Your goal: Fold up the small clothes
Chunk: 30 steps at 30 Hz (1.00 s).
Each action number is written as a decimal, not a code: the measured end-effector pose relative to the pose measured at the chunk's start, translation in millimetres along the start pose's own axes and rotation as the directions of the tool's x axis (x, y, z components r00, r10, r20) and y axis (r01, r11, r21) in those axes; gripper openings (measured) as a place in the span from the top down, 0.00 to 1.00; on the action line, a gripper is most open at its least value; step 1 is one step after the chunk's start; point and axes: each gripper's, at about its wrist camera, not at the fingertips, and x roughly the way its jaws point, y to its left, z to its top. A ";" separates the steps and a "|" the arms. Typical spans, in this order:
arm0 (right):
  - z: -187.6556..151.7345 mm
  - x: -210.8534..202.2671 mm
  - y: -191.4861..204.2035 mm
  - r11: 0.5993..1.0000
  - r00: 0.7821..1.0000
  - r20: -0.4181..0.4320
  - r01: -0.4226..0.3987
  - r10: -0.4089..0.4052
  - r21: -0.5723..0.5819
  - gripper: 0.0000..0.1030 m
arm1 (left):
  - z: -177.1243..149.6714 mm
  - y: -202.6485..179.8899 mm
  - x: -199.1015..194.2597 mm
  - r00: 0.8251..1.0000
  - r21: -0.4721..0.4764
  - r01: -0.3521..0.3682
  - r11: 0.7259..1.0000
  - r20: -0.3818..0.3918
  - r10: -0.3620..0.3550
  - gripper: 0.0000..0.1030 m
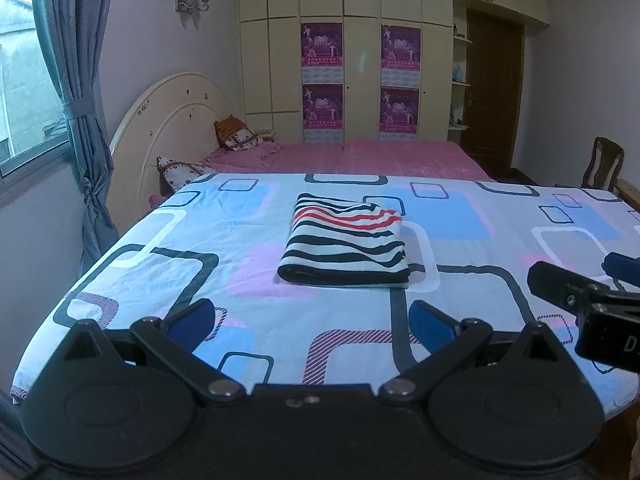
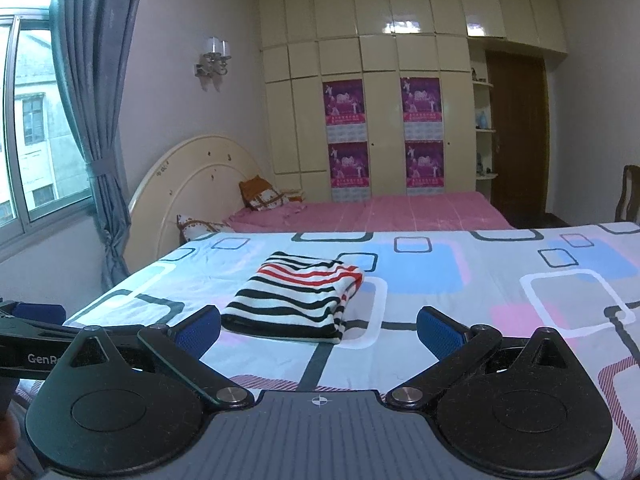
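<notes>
Patterned bedsheet carries a folded striped garment; left gripper and right gripper hover, jaws spread wide, empty.

We look forward from both wrists, low over the patterned bedsheet, side by side; both views share the folded striped garment and wardrobe.

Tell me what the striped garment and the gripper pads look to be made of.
The striped garment looks like soft knit fabric, matte: its folded front edge is thick and rounded, and the stripes ripple. The pads on the right gripper look like blue rubber or textured plastic; a fine dotted grid shows on their faces. Which of the two, I cannot tell.
</notes>
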 end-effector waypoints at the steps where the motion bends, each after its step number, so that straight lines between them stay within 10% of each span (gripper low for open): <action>1: -0.1 0.0 -1.1 1.000 1.000 0.001 -0.001 0.001 0.002 0.00 | -0.1 -0.1 0.0 1.000 0.001 -0.001 1.000 -0.001 0.001 0.00; 30: 0.0 3.2 0.9 1.000 1.000 -0.008 -0.008 0.008 0.001 0.00 | 1.5 3.6 8.7 1.000 0.008 -0.006 1.000 -0.021 0.006 0.00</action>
